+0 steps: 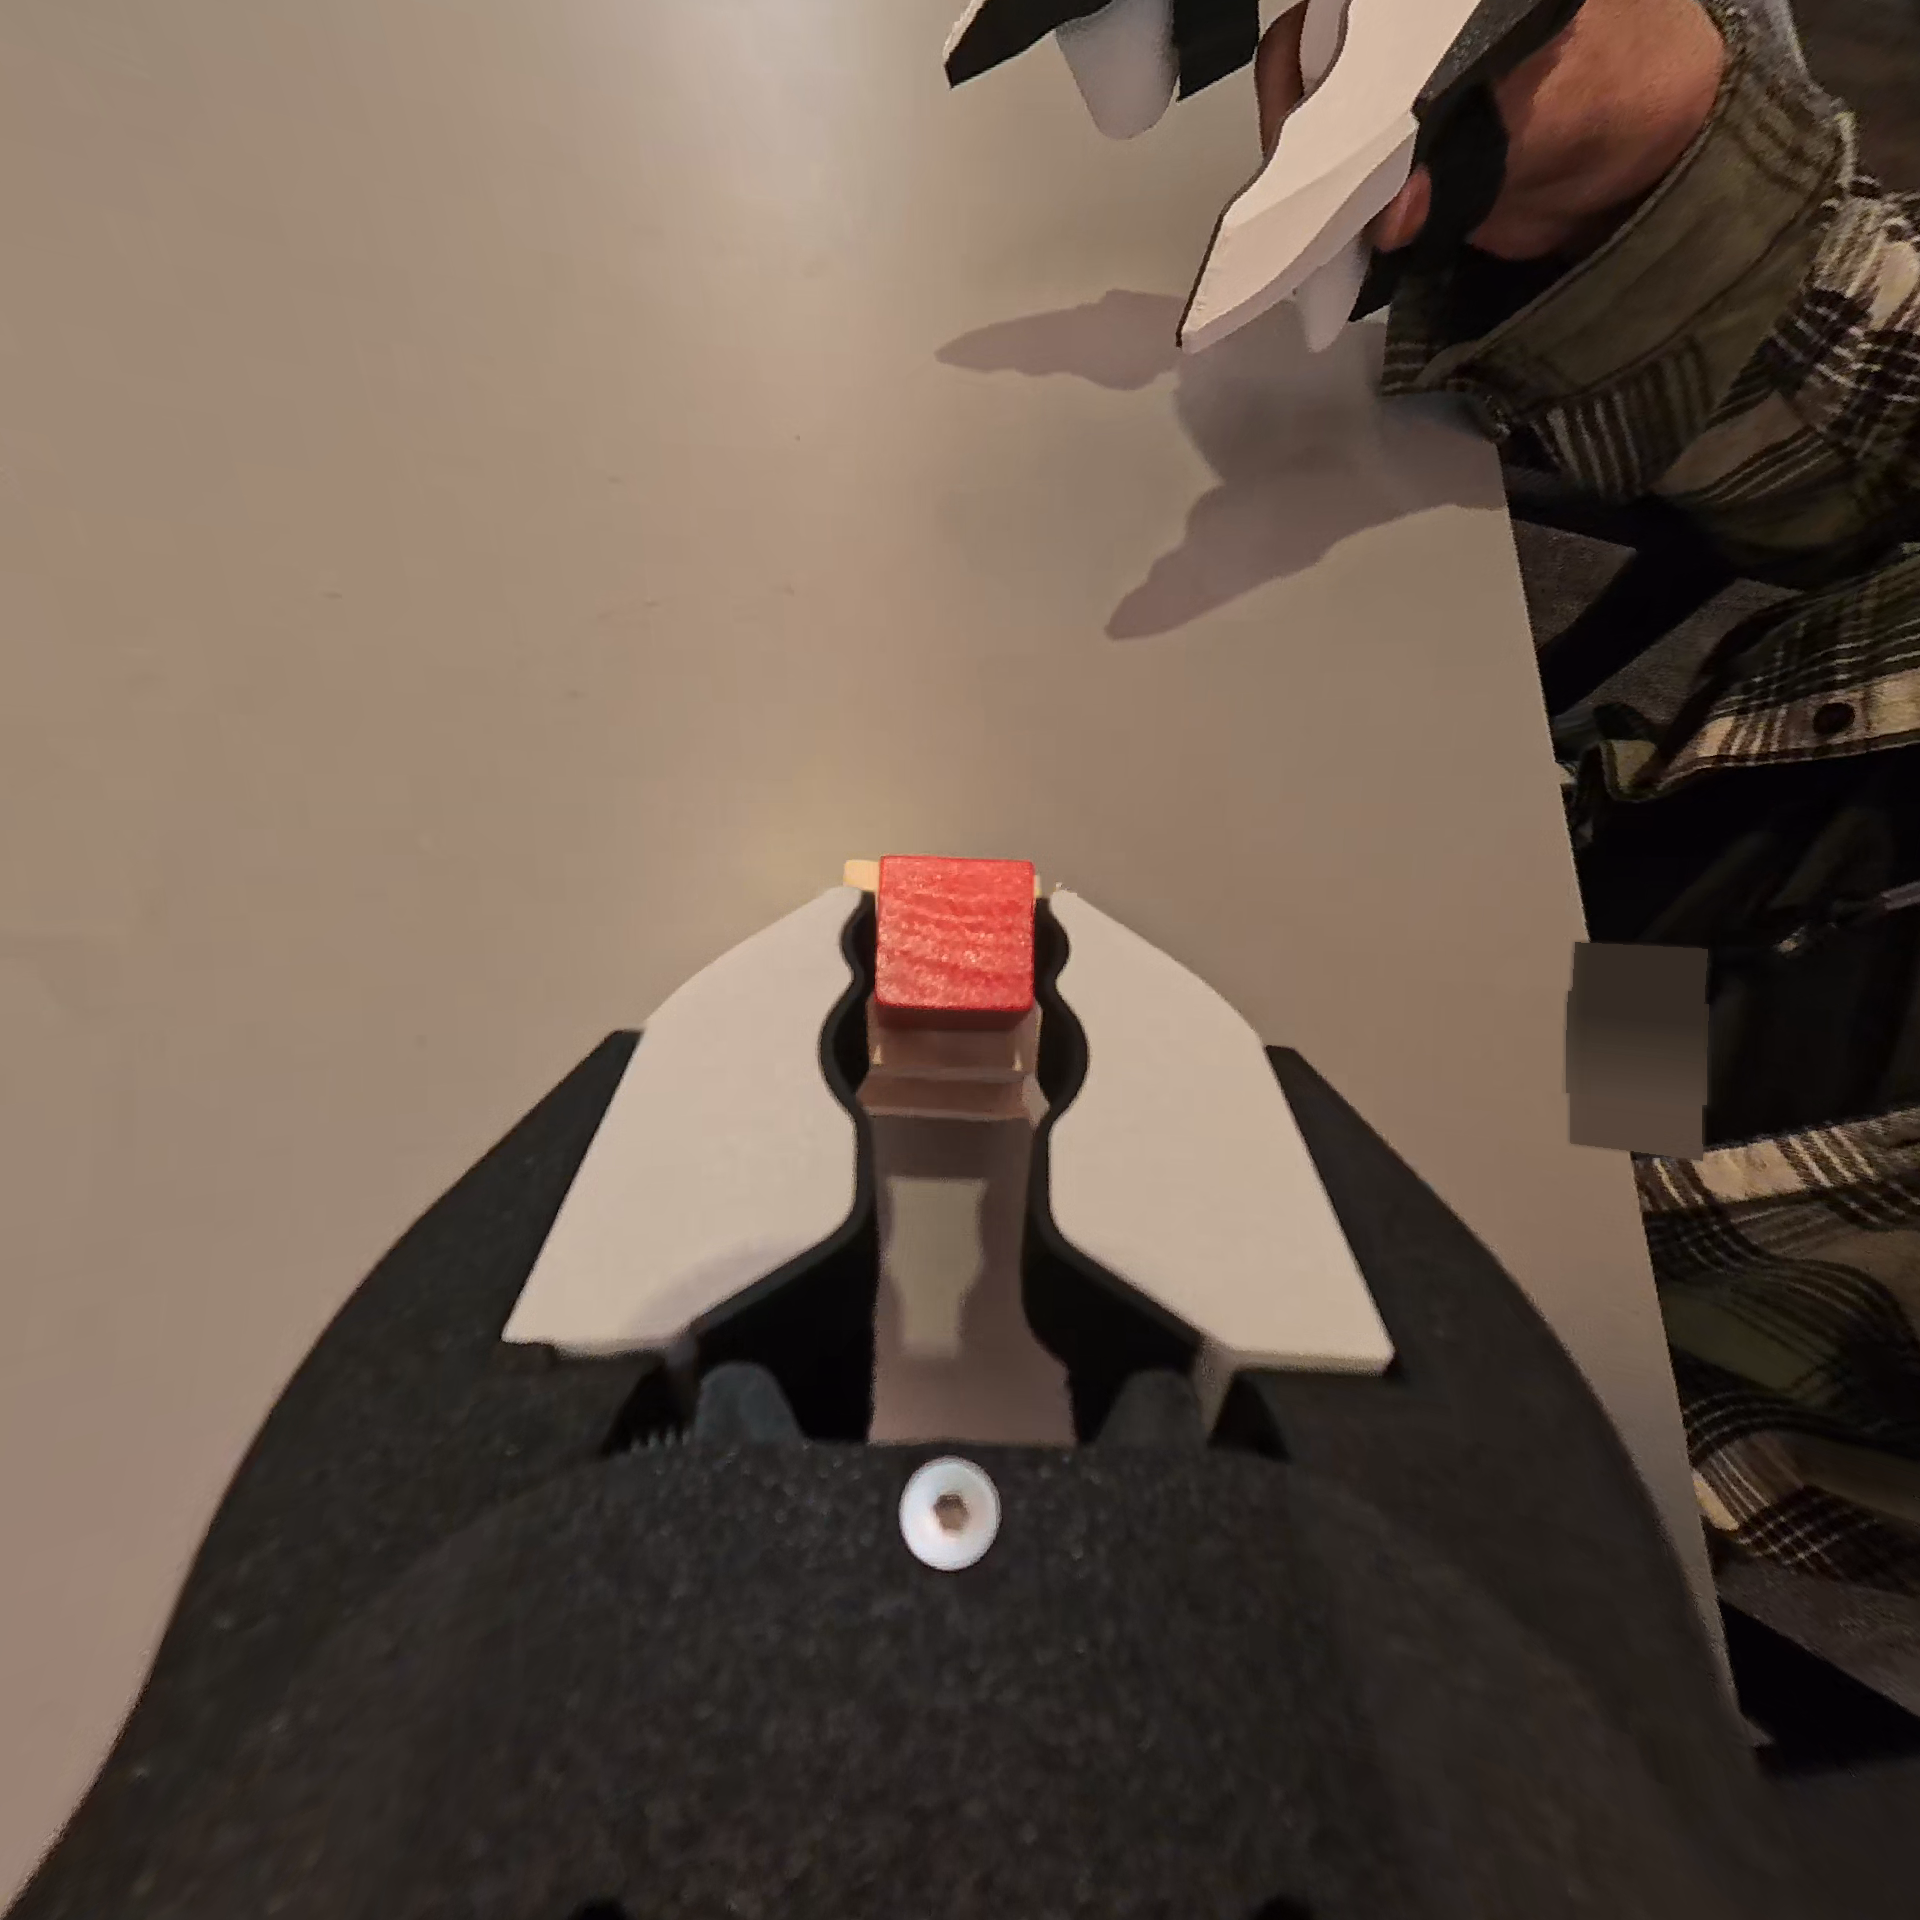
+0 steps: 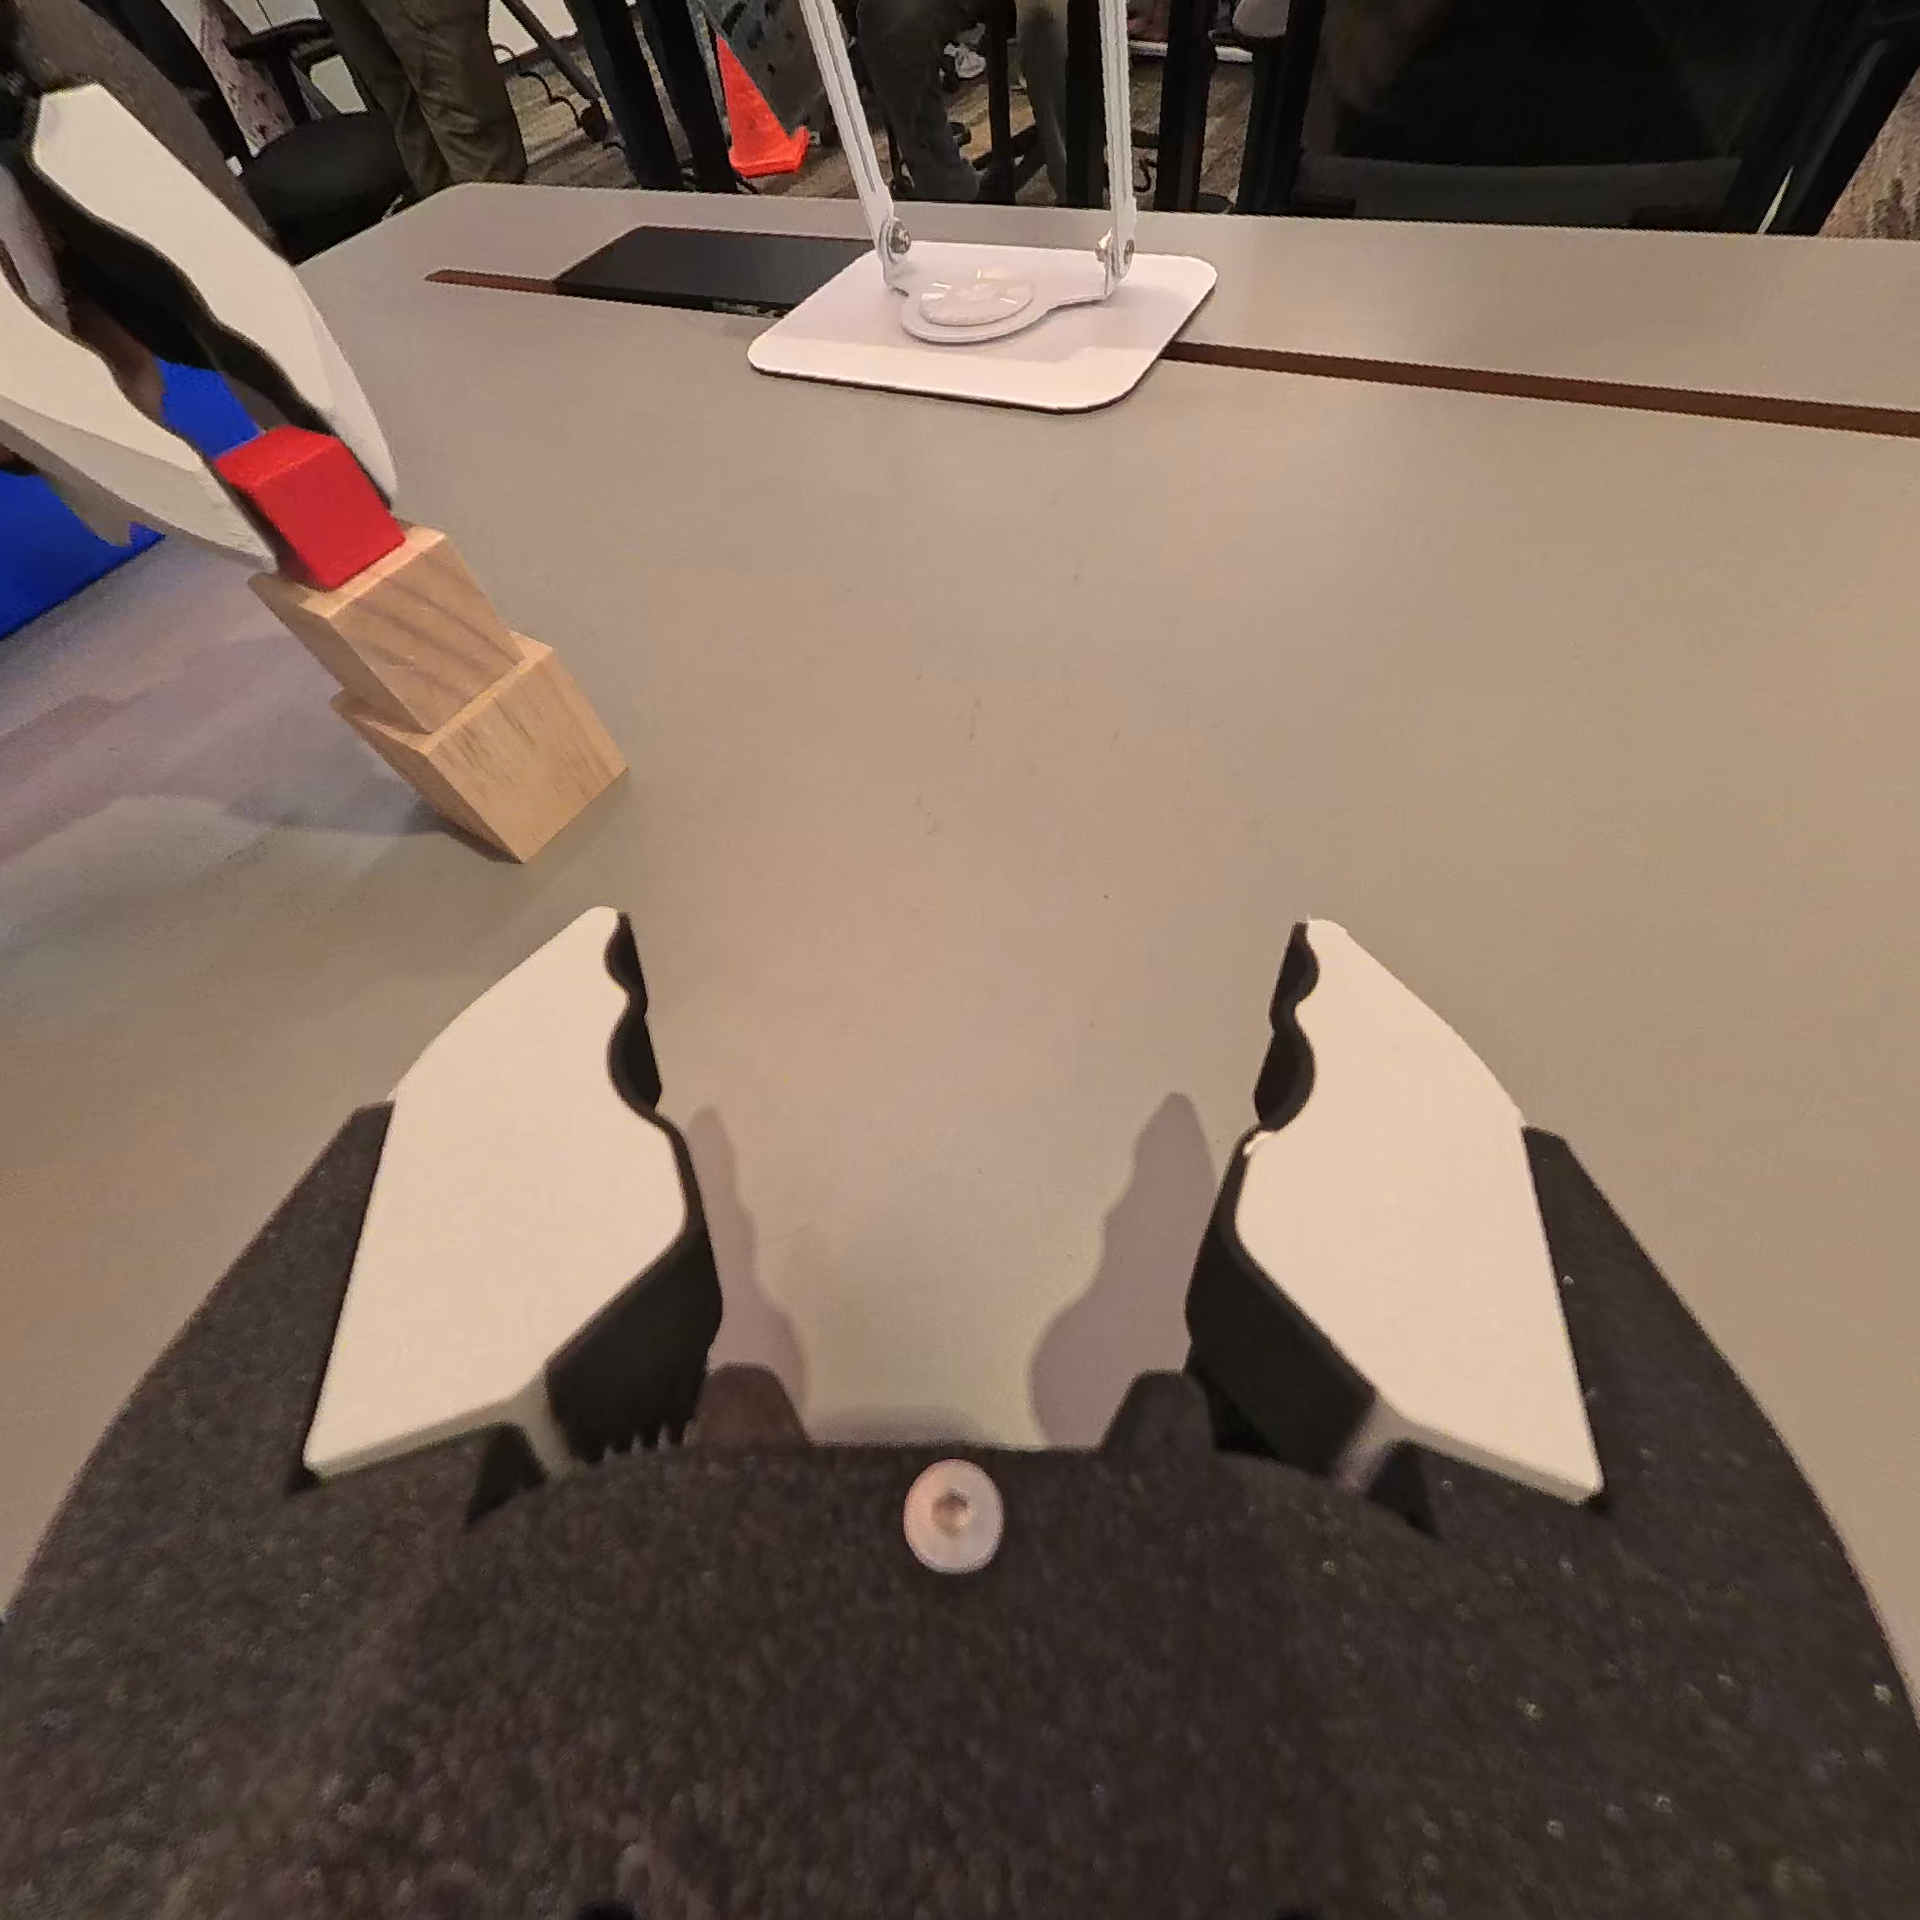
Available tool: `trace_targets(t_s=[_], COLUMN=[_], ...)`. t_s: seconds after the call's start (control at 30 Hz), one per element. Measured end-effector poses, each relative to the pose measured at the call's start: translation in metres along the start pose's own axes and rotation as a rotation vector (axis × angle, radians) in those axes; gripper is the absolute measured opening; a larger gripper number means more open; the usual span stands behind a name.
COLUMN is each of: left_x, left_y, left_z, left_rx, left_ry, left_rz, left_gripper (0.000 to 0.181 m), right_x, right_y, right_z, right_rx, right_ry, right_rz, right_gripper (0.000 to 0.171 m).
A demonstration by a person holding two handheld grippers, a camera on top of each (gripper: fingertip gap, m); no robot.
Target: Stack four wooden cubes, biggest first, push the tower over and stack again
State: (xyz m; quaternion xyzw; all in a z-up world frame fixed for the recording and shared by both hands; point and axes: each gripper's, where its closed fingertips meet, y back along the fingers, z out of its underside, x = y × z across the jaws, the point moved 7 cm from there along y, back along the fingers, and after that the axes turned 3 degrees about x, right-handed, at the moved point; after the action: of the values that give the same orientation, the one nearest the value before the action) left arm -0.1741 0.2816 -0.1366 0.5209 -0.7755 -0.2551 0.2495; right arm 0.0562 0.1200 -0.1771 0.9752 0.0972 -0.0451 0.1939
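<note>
My left gripper [image 1: 956, 896] is shut on a small red cube [image 1: 956, 935]. In the right wrist view the red cube [image 2: 317, 509] rests on top of a two-cube stack: a mid-size wooden cube [image 2: 410, 634] on a bigger wooden cube [image 2: 499, 753] that stands on the grey table [image 2: 987, 675]. In the left wrist view only thin pale edges of the wooden cube [image 1: 858, 873] show under the red one. My right gripper [image 2: 961, 930] is open and empty, low over the table, to the right of the stack. It also shows in the left wrist view [image 1: 1236, 301].
A white lamp base [image 2: 987, 322] and a black strip [image 2: 707, 265] sit at the table's far side. A blue thing [image 2: 52, 561] shows at the far left behind the left gripper. The table's edge [image 1: 1538, 644] and a plaid sleeve [image 1: 1683, 416] lie to the right.
</note>
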Motion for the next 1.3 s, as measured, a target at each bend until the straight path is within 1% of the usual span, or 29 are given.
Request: trace_targets(t_s=[0.57, 0.6, 0.73, 0.77, 0.87, 0.9, 0.97, 1.07, 1.2, 1.3], left_x=[0.002, 0.002, 0.003, 0.003, -0.001, -0.003, -0.008, -0.009, -0.009, -0.013], left_y=[-0.004, -0.004, 0.001, 0.006, 0.030, 0.040, 0.058, 0.073, 0.074, 0.070], left_z=[0.004, 0.004, 0.001, 0.000, 0.002, 0.007, 0.023, 0.054, 0.091, 0.110], left_rx=[-0.011, -0.010, 0.012, 0.023, 0.045, 0.033, 0.001, -0.077, -0.249, -0.363], left_ry=[-0.015, -0.016, -0.028, -0.030, -0.018, -0.010, 0.013, 0.055, 0.031, -0.011], left_rz=[-0.016, -0.017, -0.040, -0.056, -0.142, -0.187, -0.259, -0.287, -0.250, -0.224], left_gripper=[0.029, 0.032, 0.055, 0.062, 0.073, 0.076, 0.078, 0.075, 0.073, 0.072], right_x=[-0.001, -0.001, -0.001, -0.001, -0.001, -0.001, 0.000, -0.001, -0.005, -0.006], right_y=[-0.001, -0.001, 0.000, 0.000, 0.000, 0.001, 0.001, 0.000, -0.002, -0.001], right_z=[0.000, 0.000, 0.000, 0.000, 0.000, -0.001, -0.002, -0.002, -0.001, -0.002], right_rx=[-0.003, -0.003, 0.001, 0.003, 0.003, 0.004, 0.011, 0.011, 0.004, 0.007], right_ry=[0.004, 0.004, 0.005, 0.004, 0.004, 0.006, 0.003, -0.001, 0.010, 0.014], right_rz=[-0.001, -0.002, -0.001, -0.001, -0.001, 0.000, 0.000, -0.007, -0.016, -0.013], right_gripper=[0.113, 0.113, 0.114, 0.114, 0.114, 0.114, 0.114, 0.114, 0.114, 0.114])
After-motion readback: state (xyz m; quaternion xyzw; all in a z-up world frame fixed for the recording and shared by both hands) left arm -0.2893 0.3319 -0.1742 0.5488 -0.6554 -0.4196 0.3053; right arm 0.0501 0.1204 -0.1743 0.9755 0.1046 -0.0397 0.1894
